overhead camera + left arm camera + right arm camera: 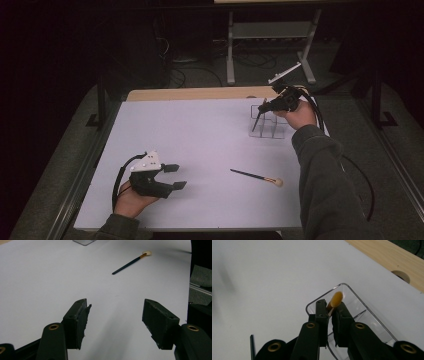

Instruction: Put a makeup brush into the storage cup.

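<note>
My right gripper (263,106) (330,307) is shut on a thin makeup brush (257,120), held over the clear divided organizer (274,131) (352,291) at the back right of the white table. In the right gripper view the brush's tan tip (336,299) pokes out past the jaws above a compartment. The black handle slants down and left in the high view. A second brush (255,176) (130,263), black with a pale tip, lies flat on the table toward the front right. My left gripper (178,176) (115,312) rests open near the front left, with nothing between its jaws.
The white sheet (200,140) covers most of the table; a bare wooden strip (200,93) with a round hole (400,276) runs along the back edge. A metal stand (270,30) sits on the floor behind. The right forearm's grey sleeve (320,175) crosses the table's right side.
</note>
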`<state>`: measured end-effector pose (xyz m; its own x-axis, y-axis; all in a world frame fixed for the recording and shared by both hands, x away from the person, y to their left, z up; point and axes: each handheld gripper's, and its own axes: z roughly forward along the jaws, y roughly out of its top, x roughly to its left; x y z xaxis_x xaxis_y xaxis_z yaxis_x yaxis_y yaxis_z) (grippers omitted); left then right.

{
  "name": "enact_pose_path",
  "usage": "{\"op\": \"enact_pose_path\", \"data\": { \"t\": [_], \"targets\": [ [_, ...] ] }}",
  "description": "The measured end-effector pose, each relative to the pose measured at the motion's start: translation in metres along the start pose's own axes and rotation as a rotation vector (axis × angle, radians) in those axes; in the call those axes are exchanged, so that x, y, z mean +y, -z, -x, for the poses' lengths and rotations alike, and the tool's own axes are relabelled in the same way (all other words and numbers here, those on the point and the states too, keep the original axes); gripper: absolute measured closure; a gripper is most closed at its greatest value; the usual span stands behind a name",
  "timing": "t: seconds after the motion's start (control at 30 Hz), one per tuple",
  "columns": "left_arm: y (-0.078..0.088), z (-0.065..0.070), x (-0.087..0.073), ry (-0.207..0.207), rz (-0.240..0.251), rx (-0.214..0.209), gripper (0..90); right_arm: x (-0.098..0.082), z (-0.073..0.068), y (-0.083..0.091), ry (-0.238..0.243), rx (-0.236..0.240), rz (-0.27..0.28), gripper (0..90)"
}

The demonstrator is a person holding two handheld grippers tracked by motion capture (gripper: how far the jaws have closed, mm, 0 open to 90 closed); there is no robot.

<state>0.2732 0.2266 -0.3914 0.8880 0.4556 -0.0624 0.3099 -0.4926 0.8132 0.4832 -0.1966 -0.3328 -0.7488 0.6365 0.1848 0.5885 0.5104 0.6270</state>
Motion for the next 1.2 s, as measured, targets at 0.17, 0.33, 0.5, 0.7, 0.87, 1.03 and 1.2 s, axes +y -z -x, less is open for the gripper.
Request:
{"op": "enact_pose_path", "data": {
  "t": [0.17,0.33,0.5,0.7,0.87,1.03,1.2],
  "targets": [
    [-0.001,0.002,0.0,0.01,0.002,-0.003,36.9,-0.005,0.002,-0.001,-0.009,-0.004,-0.005,82.0],
    [-0.001,0.002,0.001,0.014,0.003,-0.005,37.0,-0.011,0.003,-0.002,-0.021,-0.005,-0.01,81.7],
    [-0.001,0.002,0.001,0.006,0.003,-0.005,37.0,-0.014,0.003,0.0,-0.028,-0.008,-0.004,78.3],
    [-0.002,0.003,0.001,0.004,0.0,-0.006,36.9,-0.02,0.004,0.005,-0.043,-0.012,0.006,73.5],
    [-0.004,0.004,0.001,0.006,-0.001,-0.012,36.9,-0.025,0.004,0.011,-0.055,-0.008,0.021,69.8],
    [-0.004,0.004,0.0,0.007,-0.003,-0.01,36.7,-0.028,0.003,0.017,-0.057,-0.005,0.034,68.0],
    [-0.002,0.004,0.0,0.009,0.002,-0.008,36.5,-0.032,0.001,0.021,-0.062,0.0,0.043,66.1]
  ]
}}
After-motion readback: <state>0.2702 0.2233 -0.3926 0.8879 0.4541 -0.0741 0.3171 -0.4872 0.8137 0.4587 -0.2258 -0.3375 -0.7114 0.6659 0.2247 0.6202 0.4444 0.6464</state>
